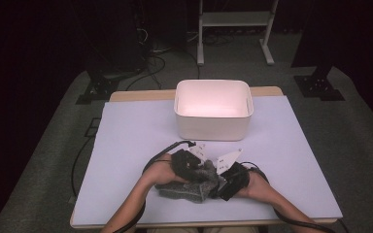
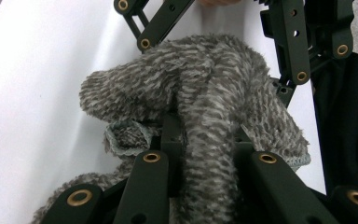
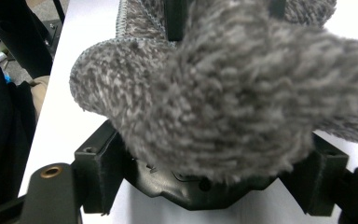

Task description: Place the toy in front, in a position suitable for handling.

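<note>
Meeting at fuzzy grey cloth point(image 1: 190, 188): left gripper point(image 1: 194, 167) clamped, right gripper point(image 1: 222, 180) wide.

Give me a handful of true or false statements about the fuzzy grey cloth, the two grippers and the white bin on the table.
1. The left gripper is clamped on a fold of the fuzzy grey cloth. True.
2. The cloth lies inside the white bin. False: it is on the table, nearer the person than the bin.
3. The right gripper is at the cloth too. True.
4. The bin is full of folded laundry. False: its inside looks bare.
5. The cloth is bright red. False: it is mottled grey.
</note>
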`<state>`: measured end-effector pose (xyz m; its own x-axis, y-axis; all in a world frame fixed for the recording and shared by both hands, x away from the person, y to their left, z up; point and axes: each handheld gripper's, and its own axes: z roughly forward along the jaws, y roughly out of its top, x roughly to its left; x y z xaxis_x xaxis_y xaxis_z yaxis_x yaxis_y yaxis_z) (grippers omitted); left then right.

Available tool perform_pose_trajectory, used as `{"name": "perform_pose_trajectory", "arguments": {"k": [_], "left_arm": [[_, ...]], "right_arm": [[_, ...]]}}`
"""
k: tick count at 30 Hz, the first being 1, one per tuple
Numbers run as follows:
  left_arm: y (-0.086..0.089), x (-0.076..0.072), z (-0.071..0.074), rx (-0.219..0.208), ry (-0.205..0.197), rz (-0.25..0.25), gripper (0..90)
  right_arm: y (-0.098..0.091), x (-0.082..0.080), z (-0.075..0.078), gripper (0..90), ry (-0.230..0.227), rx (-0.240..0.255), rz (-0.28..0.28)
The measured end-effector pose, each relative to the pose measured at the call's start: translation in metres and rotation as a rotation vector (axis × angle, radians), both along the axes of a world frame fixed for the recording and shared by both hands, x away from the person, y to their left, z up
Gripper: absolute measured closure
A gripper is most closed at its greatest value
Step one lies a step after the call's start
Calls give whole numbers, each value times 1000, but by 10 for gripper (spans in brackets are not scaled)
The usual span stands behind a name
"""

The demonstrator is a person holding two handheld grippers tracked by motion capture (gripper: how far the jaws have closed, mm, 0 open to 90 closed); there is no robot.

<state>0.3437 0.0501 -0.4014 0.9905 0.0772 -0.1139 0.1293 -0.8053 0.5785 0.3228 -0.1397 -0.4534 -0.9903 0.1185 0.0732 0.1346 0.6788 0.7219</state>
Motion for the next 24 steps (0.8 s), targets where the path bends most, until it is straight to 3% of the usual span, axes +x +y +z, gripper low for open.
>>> {"name": "perform_pose_trajectory", "arguments": {"k": [6, 14, 18, 24], "left_arm": [[4, 0, -2, -17, 11, 7, 755], [9, 1, -2, -31, 23, 19, 754], [6, 1, -3, -33, 25, 13, 754], [7, -1, 1, -29, 17, 4, 754]], "right_arm": [[-8, -3, 1, 222, -5, -5, -7], [-39, -6, -2, 227, 22, -5, -59], [-42, -3, -4, 330, 58, 10, -64], [-33, -2, -4, 414, 55, 14, -30]]}}
